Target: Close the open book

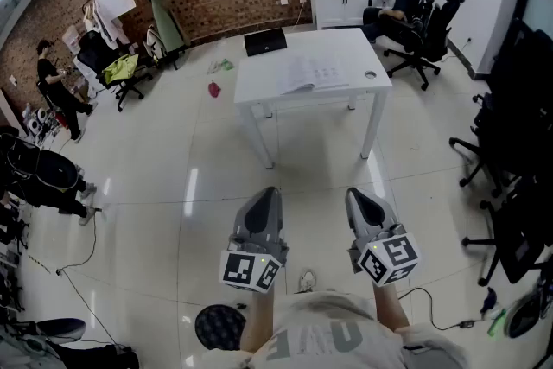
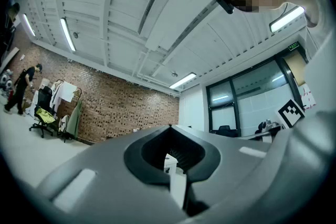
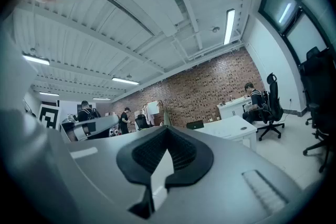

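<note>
White-tiled floor lies between the person and the white table (image 1: 259,82), where the open book (image 1: 313,75) lies flat; left gripper (image 1: 269,194) and right gripper (image 1: 355,196) have jaws together and empty, so this looks like the approach step: next, walk up and reach one cover's edge.

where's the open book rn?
Head view, upper centre: the open book lies on the white table, right of the black laptop and left of a small round object by the table's right edge.
</note>
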`<move>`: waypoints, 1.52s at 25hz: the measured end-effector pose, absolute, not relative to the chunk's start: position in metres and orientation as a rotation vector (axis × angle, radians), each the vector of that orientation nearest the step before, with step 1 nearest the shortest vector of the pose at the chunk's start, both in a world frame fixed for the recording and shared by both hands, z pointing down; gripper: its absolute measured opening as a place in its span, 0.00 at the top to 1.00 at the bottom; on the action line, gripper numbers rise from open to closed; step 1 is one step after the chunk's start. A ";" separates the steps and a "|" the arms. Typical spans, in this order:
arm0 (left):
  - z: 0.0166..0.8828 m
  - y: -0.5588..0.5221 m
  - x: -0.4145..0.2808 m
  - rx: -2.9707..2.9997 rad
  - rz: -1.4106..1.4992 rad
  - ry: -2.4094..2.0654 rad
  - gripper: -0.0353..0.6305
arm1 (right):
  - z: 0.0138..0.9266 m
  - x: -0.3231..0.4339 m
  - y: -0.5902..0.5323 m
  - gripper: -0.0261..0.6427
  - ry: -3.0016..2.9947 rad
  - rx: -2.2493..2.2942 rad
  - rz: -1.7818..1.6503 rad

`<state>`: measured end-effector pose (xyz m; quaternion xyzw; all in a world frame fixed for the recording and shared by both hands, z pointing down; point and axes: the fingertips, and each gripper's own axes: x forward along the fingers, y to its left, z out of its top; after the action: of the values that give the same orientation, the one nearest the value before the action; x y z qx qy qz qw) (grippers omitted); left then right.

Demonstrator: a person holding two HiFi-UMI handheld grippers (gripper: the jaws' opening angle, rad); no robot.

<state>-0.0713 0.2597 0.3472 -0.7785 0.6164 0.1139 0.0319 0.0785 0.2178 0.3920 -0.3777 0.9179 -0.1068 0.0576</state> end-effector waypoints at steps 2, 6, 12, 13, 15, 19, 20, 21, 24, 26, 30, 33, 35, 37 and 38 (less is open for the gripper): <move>0.345 0.262 -0.078 -2.383 0.343 1.909 0.93 | 0.391 0.075 0.217 0.96 2.782 -1.149 -0.326; 0.342 0.260 -0.087 -2.369 0.332 1.916 0.93 | 0.389 0.067 0.212 0.96 2.781 -1.156 -0.325; 0.346 0.256 -0.080 -2.380 0.309 1.904 0.93 | 0.393 0.065 0.210 0.96 2.794 -1.167 -0.331; 0.347 0.255 -0.079 -2.380 0.308 1.902 0.93 | 0.393 0.065 0.210 0.96 2.794 -1.171 -0.330; 0.348 0.255 -0.077 -2.374 0.309 1.904 0.93 | 0.393 0.065 0.210 0.96 2.796 -1.179 -0.328; 0.356 0.252 -0.070 -2.360 0.286 1.919 0.93 | 0.405 0.066 0.208 0.96 2.821 -1.199 -0.345; 0.358 0.251 -0.068 -2.355 0.276 1.927 0.93 | 0.407 0.066 0.207 0.96 2.825 -1.204 -0.353; 0.361 0.250 -0.067 -2.351 0.267 1.935 0.93 | 0.409 0.066 0.206 0.96 2.826 -1.209 -0.360; 0.369 0.247 -0.065 -2.344 0.252 1.961 0.93 | 0.412 0.066 0.202 0.96 2.825 -1.212 -0.362; 0.375 0.244 -0.063 -2.349 0.243 1.970 0.93 | 0.413 0.065 0.199 0.96 2.827 -1.201 -0.361; 0.380 0.237 -0.068 -2.353 0.241 1.981 0.93 | 0.416 0.059 0.196 0.96 2.839 -1.181 -0.373; 0.380 0.231 -0.077 -2.350 0.255 1.987 0.93 | 0.419 0.054 0.193 0.96 2.843 -1.177 -0.390; 0.381 0.227 -0.084 -2.351 0.265 1.991 0.93 | 0.421 0.051 0.188 0.96 2.839 -1.183 -0.403; 0.385 0.222 -0.093 -2.346 0.275 2.003 0.93 | 0.423 0.046 0.184 0.96 2.836 -1.191 -0.410; 0.388 0.219 -0.100 -2.340 0.275 2.014 0.93 | 0.424 0.042 0.181 0.96 2.835 -1.196 -0.411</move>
<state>-0.0997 0.2188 0.3880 -0.7547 0.6497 0.0887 0.0209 0.0425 0.1812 0.4239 -0.3852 0.9131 -0.1324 0.0185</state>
